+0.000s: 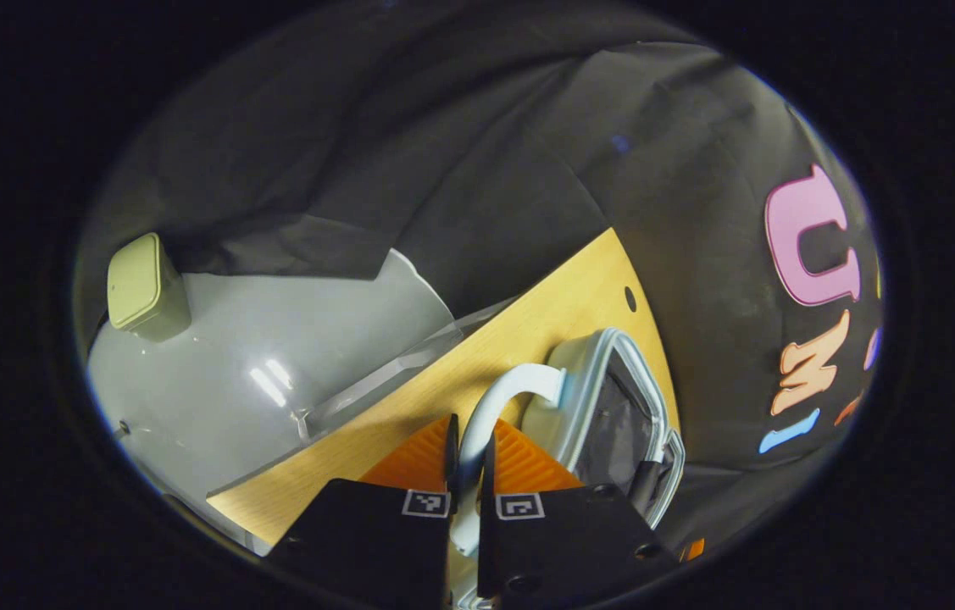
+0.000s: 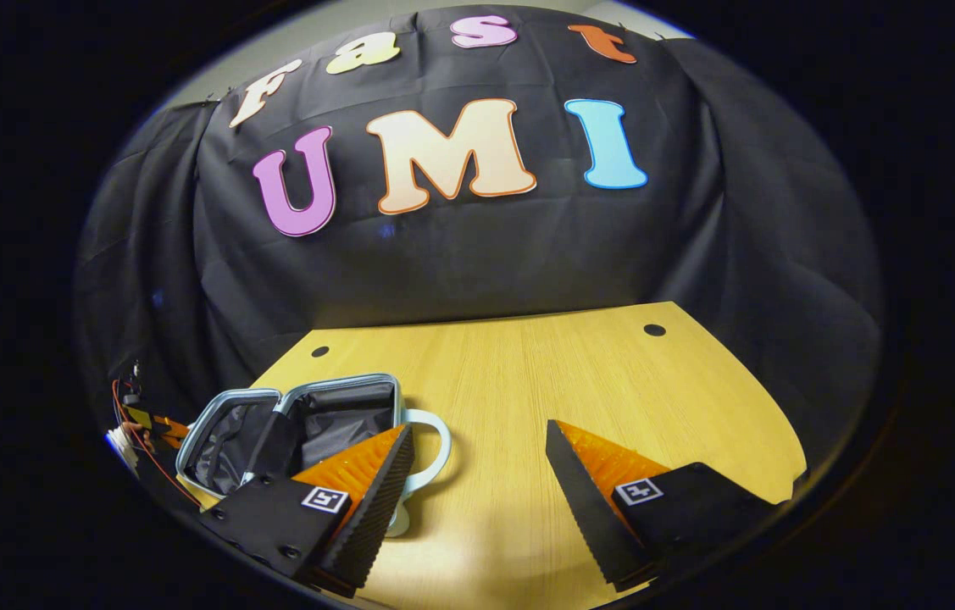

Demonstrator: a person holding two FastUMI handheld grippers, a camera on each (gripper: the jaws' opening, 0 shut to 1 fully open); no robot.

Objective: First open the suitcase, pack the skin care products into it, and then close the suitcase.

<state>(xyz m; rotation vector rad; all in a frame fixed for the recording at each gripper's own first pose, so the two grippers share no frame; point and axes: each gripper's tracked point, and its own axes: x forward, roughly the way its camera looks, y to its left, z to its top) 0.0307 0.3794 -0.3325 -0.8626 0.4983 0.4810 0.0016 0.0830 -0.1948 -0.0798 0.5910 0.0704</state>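
Note:
A small pale suitcase [image 1: 613, 415] lies open on the wooden table [image 1: 528, 322], its dark lining showing. My left gripper [image 1: 470, 432] is shut on the suitcase's curved white handle [image 1: 511, 385], which runs between its two fingers. In the right gripper view the same suitcase [image 2: 316, 415] sits at the left of the table [image 2: 528, 373], both halves spread, with its handle [image 2: 441, 449] pointing right. My right gripper [image 2: 477, 428] hangs open above the table just right of the suitcase, nothing between its fingers. Its left finger hides the lower part of the handle.
Beyond the table's left edge is grey floor [image 1: 257, 373] with a pale green box [image 1: 142, 288] standing on it. The black cloth wall [image 2: 460, 254] closes the back and sides. Wires [image 2: 134, 415] hang at the far left behind the suitcase. Bare tabletop stretches right of the suitcase.

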